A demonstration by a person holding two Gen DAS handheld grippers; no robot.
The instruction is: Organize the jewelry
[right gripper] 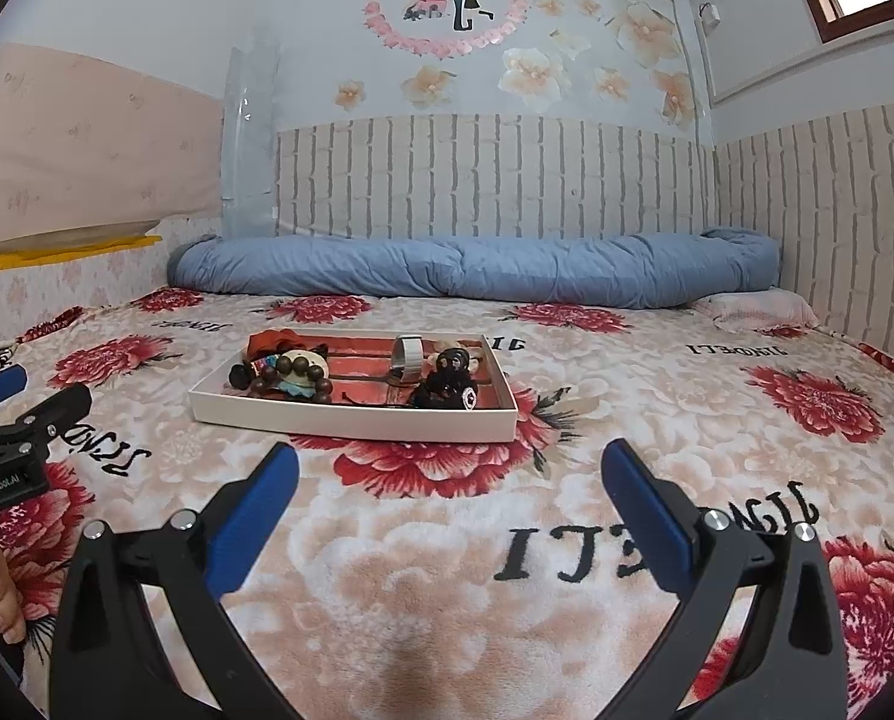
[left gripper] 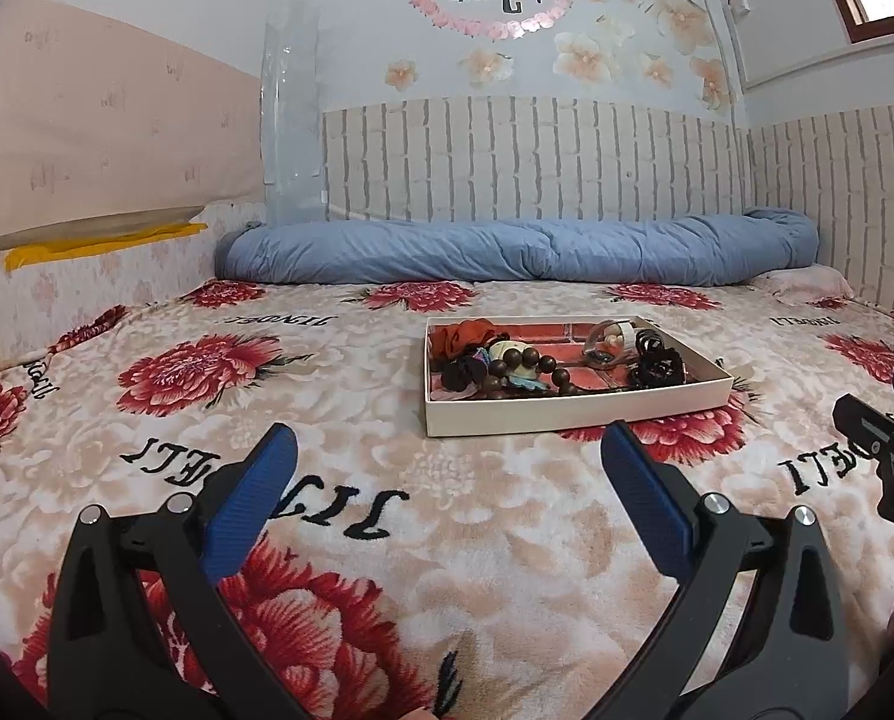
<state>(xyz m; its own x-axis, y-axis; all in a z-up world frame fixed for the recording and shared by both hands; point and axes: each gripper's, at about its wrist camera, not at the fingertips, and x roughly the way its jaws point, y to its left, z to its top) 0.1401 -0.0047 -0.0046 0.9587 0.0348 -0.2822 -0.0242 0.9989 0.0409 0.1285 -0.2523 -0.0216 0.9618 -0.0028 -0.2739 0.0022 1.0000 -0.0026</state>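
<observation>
Left wrist view: I read the left gripper (left gripper: 447, 462) with its blue fingers (left gripper: 255, 498) spread wide and nothing between them, poised over the floral blanket (left gripper: 339, 420) on the near side of the white tray (left gripper: 567, 408). The tray lies flat on the blanket, beyond the fingertips and slightly toward the right finger. Inside the tray, I note a string of dark brown beads (left gripper: 531, 369) at its left-centre, an orange fabric piece (left gripper: 456, 339) in its far left corner, a clear round case (left gripper: 606, 345) right of the beads, and black hair ties (left gripper: 657, 363) at its right end. A rolled blue quilt (left gripper: 507, 252) lies beyond the tray against the wall. The right gripper (left gripper: 885, 438) enters at the frame edge, right of the tray; I cannot tell its spread from here. Right wrist view: I read the right gripper (right gripper: 450, 474) with jaws wide apart and empty, on the near side of the tray (right gripper: 351, 414), which sits beyond and toward the left finger. The beads (right gripper: 294, 375) occupy the tray's left part; a white band (right gripper: 408, 351) stands upright near its centre; black items (right gripper: 447, 381) sit just right of that. The left gripper (right gripper: 9, 420) shows left of the tray, with a hand (right gripper: 0, 594) on its grip.
</observation>
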